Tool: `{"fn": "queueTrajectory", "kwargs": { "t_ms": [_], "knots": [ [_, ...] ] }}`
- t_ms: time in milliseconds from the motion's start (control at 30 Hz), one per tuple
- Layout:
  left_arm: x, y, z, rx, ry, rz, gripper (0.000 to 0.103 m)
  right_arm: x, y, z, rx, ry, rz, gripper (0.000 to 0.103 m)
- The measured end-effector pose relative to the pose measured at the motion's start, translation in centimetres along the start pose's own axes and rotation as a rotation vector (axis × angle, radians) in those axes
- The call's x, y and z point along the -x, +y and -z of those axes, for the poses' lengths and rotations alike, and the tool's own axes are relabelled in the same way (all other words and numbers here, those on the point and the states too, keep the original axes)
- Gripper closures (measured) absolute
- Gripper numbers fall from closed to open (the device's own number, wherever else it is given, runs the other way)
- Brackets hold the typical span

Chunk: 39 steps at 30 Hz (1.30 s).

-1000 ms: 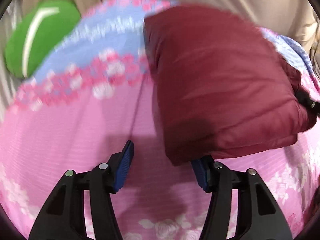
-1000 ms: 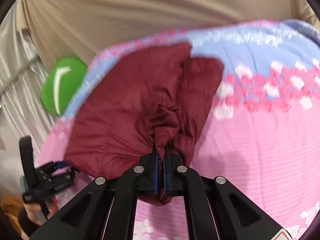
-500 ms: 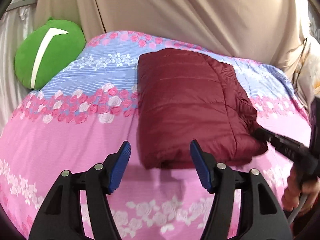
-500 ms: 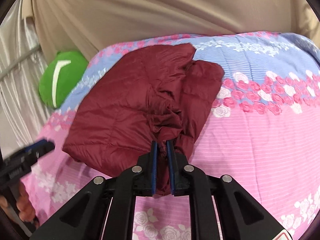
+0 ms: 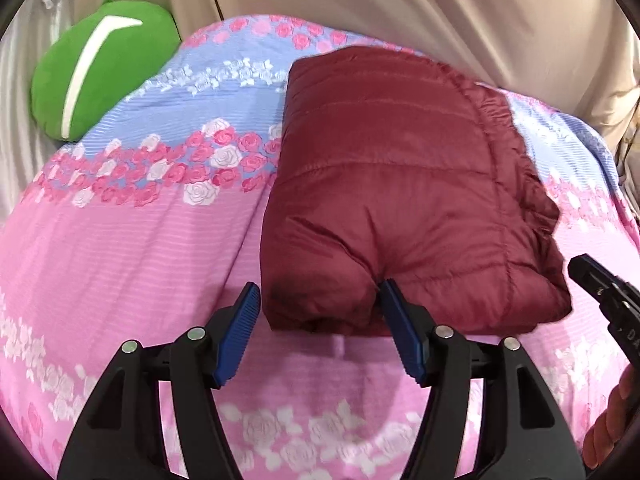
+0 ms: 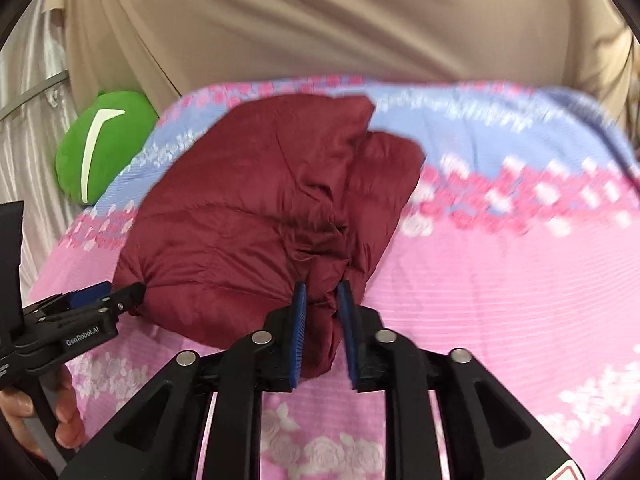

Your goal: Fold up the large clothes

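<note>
A maroon puffer jacket (image 5: 400, 200) lies folded into a thick block on the pink and blue floral bedcover (image 5: 140, 260). My left gripper (image 5: 318, 292) stands at the jacket's near left corner. Its jaws are opening, and the corner bulges between the blue fingertips without being pressed. In the right wrist view the jacket (image 6: 248, 208) shows a crumpled fold at its near edge. My right gripper (image 6: 322, 286) has that fold between its pads, and its jaws are opening and loosening off it. Each gripper also shows at the edge of the other's view, left gripper (image 6: 100, 300), right gripper (image 5: 600, 292).
A green cushion (image 5: 100, 80) with a white stripe sits at the bed's far left, against a silvery curtain. Beige drapes (image 6: 320, 20) hang behind the bed. The person's hands (image 6: 60, 412) grip the handles. Bare bedcover (image 6: 500, 280) stretches to the right of the jacket.
The right jaws have parted from a tight pinch on the fold. The left gripper has spread wider and backed up from the jacket's corner. The jacket has settled flat.
</note>
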<state>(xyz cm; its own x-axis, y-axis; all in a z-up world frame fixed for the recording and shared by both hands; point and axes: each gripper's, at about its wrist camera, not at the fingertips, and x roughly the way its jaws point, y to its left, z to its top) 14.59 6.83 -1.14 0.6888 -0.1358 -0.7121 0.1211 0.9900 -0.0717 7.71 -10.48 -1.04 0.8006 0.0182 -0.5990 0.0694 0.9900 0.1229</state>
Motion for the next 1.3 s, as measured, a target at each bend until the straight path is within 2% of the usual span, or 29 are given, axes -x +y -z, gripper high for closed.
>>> {"fn": "queueTrajectory", "kwargs": {
  "t_ms": [67, 167, 300, 433, 700, 1000, 1300],
  "knots": [
    [1.0, -0.5, 0.7, 0.004, -0.03, -0.021, 0.029, 1.1, 0.8, 0.5, 0.008, -0.013, 0.005, 0.082],
    [2.2, -1.1, 2.0, 0.011, -0.084, -0.074, 0.01, 1.8, 2.1, 2.1, 0.031, -0.027, 0.053, 0.07],
    [2.3, -1.9, 3.7, 0.001, -0.104, -0.131, 0.01, 1.6, 3.0, 4.6, 0.055, -0.023, 0.118, 0.058],
    [1.9, -2.2, 5.3, -0.004, -0.088, -0.14, 0.01, 1.3, 2.8, 6.0, 0.025, 0.002, 0.137, 0.054],
    [2.1, -2.9, 7.8, 0.008, -0.091, -0.152, 0.01, 1.2, 2.9, 8.4, 0.023, 0.041, 0.149, 0.052],
    [2.9, -3.8, 8.5, -0.006, -0.117, -0.16, 0.01, 1.4, 3.5, 9.3, 0.03, 0.048, 0.154, 0.049],
    [2.9, -4.0, 8.6, -0.008, -0.112, -0.219, 0.009, 1.2, 3.8, 9.6, 0.044, 0.062, 0.162, 0.048]
  ]
}}
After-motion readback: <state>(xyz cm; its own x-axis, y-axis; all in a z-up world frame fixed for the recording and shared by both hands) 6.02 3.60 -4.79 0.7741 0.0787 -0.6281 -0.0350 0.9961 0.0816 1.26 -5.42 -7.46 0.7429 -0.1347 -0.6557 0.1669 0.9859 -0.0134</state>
